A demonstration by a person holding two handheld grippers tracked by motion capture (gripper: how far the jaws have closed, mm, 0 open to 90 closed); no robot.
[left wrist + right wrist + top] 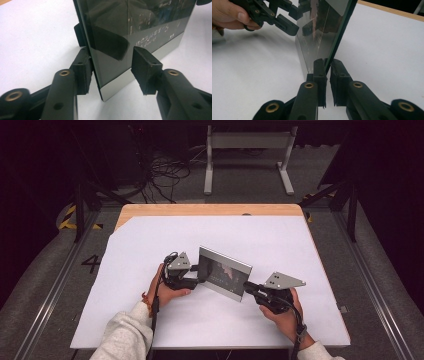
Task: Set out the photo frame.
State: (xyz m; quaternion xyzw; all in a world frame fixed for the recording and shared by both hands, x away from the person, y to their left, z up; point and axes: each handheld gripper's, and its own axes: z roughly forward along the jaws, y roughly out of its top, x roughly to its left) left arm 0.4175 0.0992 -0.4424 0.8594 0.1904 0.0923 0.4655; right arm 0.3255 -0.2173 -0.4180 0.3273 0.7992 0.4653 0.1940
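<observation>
High view: a flat dark panel [224, 272] with a shiny glass face and a silver edge stands upright near the middle of the white sheet [150, 235] that covers the wooden table [210, 209]. It looks like a tablet or small screen, though I cannot be sure. It stands on its long edge, and I think the two grippers are there to keep it from falling flat.

The right gripper [327, 75] is pinched tight on one end of the panel — its two jaws are close together with the thin edge caught between them. This grip is likely what keeps the panel up.

The left gripper [112, 71] sits at the other end. Its jaws are apart, one on each side of the panel. One pad [83, 71] rests against the back. The other pad [143, 67] stands just off the glass front, so it is not squeezing.

The person's left hand [167, 290] lies low on the sheet, fingers wrapped round the handle. The right hand [285, 312] reaches in from the near right corner — both point in at the panel.
</observation>
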